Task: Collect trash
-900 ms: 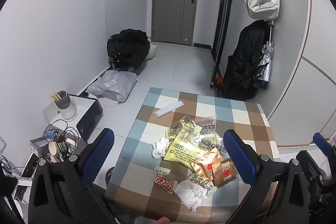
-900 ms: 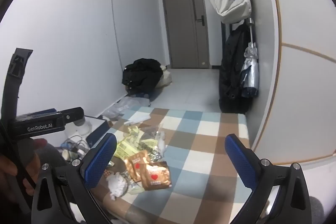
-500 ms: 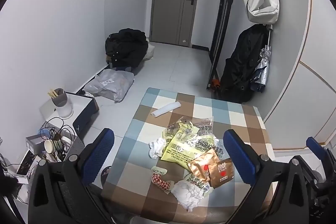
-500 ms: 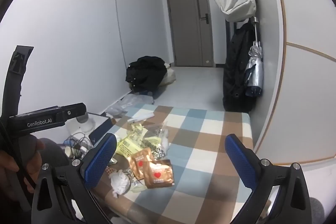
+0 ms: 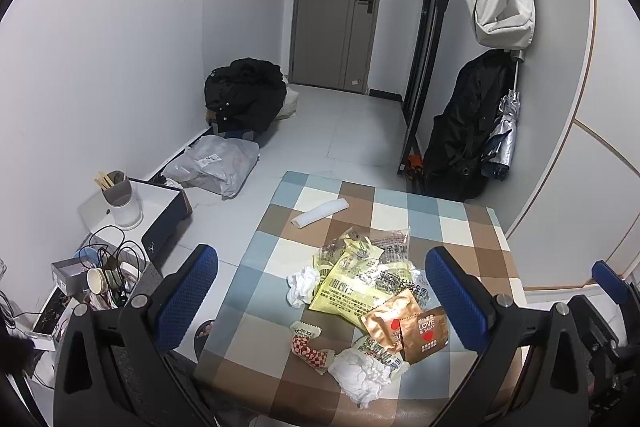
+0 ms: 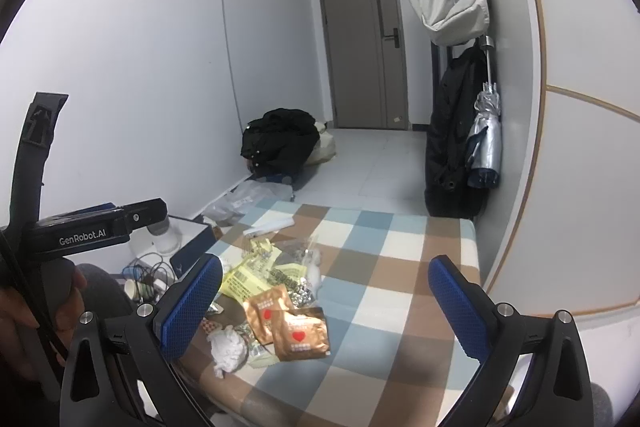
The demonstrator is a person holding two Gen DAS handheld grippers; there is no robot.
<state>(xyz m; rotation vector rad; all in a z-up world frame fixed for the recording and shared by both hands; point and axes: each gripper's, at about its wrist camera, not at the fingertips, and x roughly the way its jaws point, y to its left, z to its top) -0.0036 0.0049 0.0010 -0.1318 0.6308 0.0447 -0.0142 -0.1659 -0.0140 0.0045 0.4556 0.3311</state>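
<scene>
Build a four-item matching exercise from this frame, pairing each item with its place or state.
Items:
1. white paper roll
2. brown heart packet
3. crumpled tissue
4. left tool

Places or states:
A. open, holding nothing, above the checked table
B. at the near edge of the trash pile
C. lying alone on the far part of the table, apart from the pile
D. overlapping a second copper-coloured packet

Pairs: 1-C, 2-D, 3-B, 4-A
</scene>
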